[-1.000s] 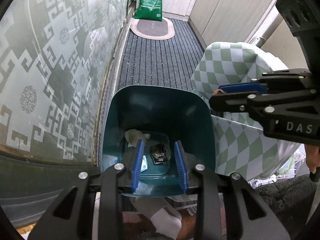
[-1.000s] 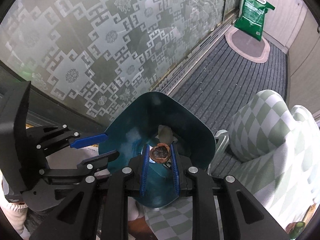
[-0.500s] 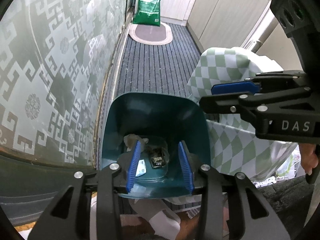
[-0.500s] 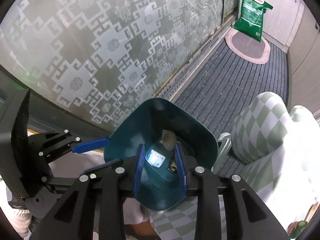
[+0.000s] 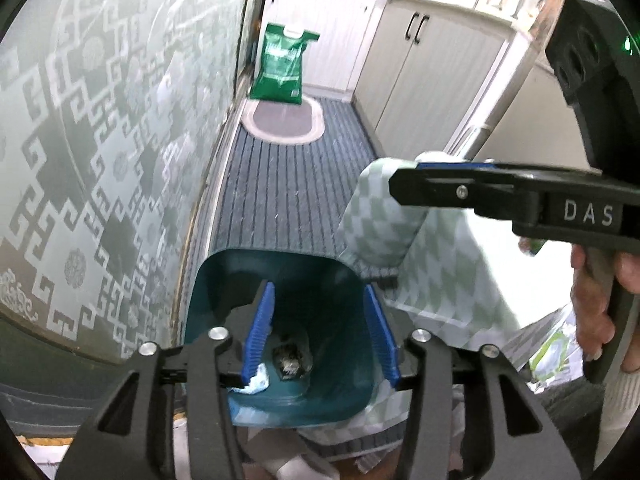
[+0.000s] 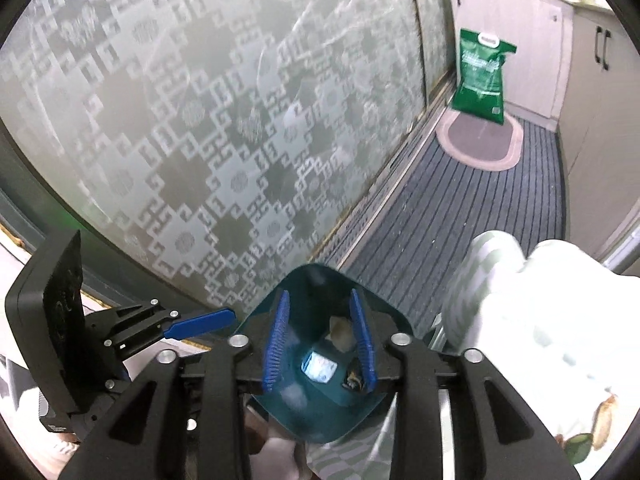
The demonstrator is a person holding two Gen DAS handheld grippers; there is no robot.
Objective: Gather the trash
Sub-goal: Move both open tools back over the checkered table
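Note:
A teal bin (image 5: 276, 258) stands on the floor below both grippers. At its bottom lie a dark nut shell (image 5: 289, 362) and a blue-white wrapper (image 5: 256, 382). The right wrist view shows the same bin (image 6: 320, 274) holding a crumpled tissue (image 6: 340, 330), the wrapper (image 6: 318, 366) and the shell (image 6: 354, 378). My left gripper (image 5: 318, 296) hangs over the bin mouth, its jaws opening with nothing between them. My right gripper (image 6: 318, 302) hovers above the bin too, jaws opening and empty. Each gripper shows in the other's view: the right gripper (image 5: 408, 184) and the left gripper (image 6: 220, 318).
A frosted patterned glass door (image 5: 100, 160) runs along the left. A striped grey runner (image 5: 280, 200) leads to an oval mat (image 5: 282, 124), a green bag (image 5: 282, 64) and white cabinets (image 5: 432, 80). A green-chequered cushion (image 5: 380, 216) crowds the bin's right. A hand (image 5: 592, 320) holds the right gripper.
The right gripper let the nut shell fall into the bin. Both grippers opened wider and rose away from the bin, which now looks smaller and lower in both views.

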